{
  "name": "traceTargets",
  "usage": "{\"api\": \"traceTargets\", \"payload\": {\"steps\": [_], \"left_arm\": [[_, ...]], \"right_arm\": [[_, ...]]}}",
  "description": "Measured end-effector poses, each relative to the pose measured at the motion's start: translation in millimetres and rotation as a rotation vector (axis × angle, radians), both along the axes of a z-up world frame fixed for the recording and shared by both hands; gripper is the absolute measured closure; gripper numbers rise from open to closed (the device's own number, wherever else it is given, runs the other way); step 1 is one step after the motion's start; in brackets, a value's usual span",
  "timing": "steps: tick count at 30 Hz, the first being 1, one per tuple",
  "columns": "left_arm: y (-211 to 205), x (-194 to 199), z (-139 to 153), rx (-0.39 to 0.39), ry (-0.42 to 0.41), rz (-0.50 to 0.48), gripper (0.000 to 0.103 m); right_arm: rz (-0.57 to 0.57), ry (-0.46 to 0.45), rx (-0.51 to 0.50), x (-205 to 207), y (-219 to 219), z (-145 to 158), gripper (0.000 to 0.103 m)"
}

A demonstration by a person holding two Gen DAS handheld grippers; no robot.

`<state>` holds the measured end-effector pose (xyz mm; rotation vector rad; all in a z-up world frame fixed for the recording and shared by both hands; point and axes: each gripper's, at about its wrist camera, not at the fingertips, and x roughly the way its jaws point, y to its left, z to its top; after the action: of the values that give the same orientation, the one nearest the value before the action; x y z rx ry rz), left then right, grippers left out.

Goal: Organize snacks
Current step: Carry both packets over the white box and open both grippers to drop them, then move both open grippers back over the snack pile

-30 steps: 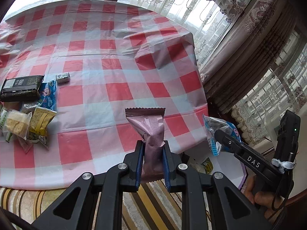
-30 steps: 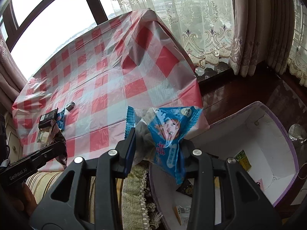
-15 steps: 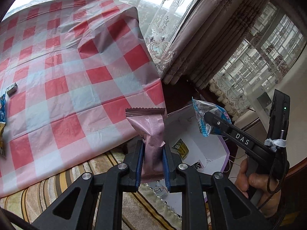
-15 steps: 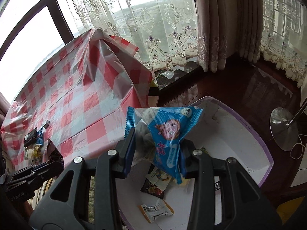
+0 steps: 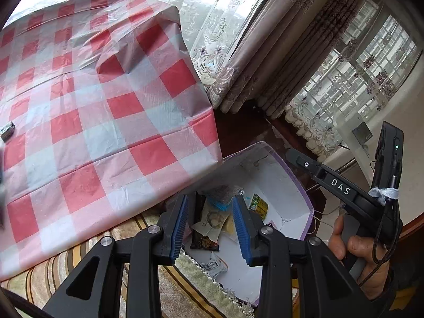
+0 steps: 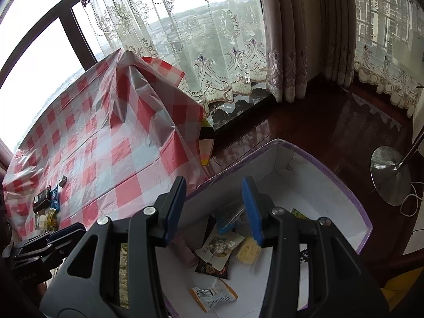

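Note:
A white box with a purple rim (image 5: 296,185) (image 6: 352,201) stands on the floor beside the table. Several snack packets lie in it, among them a blue packet (image 6: 228,218) (image 5: 220,204), a pink bar (image 6: 185,251) and a dark packet (image 5: 204,241). My left gripper (image 5: 210,225) is open and empty above the box. My right gripper (image 6: 216,208) is open and empty above the box, and shows at the right of the left wrist view (image 5: 299,159). More snacks (image 6: 46,209) lie on the table's far left.
The table wears a red and white checked cloth (image 5: 92,111) (image 6: 106,143). A small wrapped sweet (image 5: 7,131) lies on it. A striped rug (image 5: 159,291) lies under the box. Curtains (image 6: 291,39) and a lamp base (image 6: 391,175) stand to the right.
Both grippers have opened over the box. The pink bar has left my left gripper and the blue packet my right; both now lie in the box.

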<state>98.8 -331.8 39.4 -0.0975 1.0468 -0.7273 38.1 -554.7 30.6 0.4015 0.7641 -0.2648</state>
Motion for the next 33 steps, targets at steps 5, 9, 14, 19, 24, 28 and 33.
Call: {"api": "traceTargets", "payload": {"steps": [5,9,14,19,24,28,33], "left_arm": [[8.4,2.0,-0.4,-0.009,0.006,0.019,0.067],[18.2,4.9,0.5,-0.014,0.003,0.044,0.067],[34.7,8.2,5.7,-0.026,-0.020,0.082,0.067],[61.0,14.3,6.7,-0.037,-0.028,0.140,0.067],[90.9,18.3,5.2,-0.045,-0.030,0.203,0.067],[116.6,19.2,3.1,-0.048,-0.030,0.258,0.067],[153.9,21.0,-2.5,-0.049,-0.021,0.348,0.067]], "right_arm": [[0.032,-0.004,-0.016,4.0,11.6,4.6,0.054],[0.060,-0.007,-0.027,6.5,23.0,8.3,0.054],[0.104,-0.010,-0.036,11.4,41.5,13.5,0.050],[0.162,-0.014,-0.044,17.8,64.0,17.5,0.047],[0.225,-0.012,-0.057,23.7,93.6,20.5,0.047],[0.284,-0.003,-0.065,33.7,120.1,20.1,0.047],[0.353,0.010,-0.051,50.8,153.5,13.7,0.047]]}}
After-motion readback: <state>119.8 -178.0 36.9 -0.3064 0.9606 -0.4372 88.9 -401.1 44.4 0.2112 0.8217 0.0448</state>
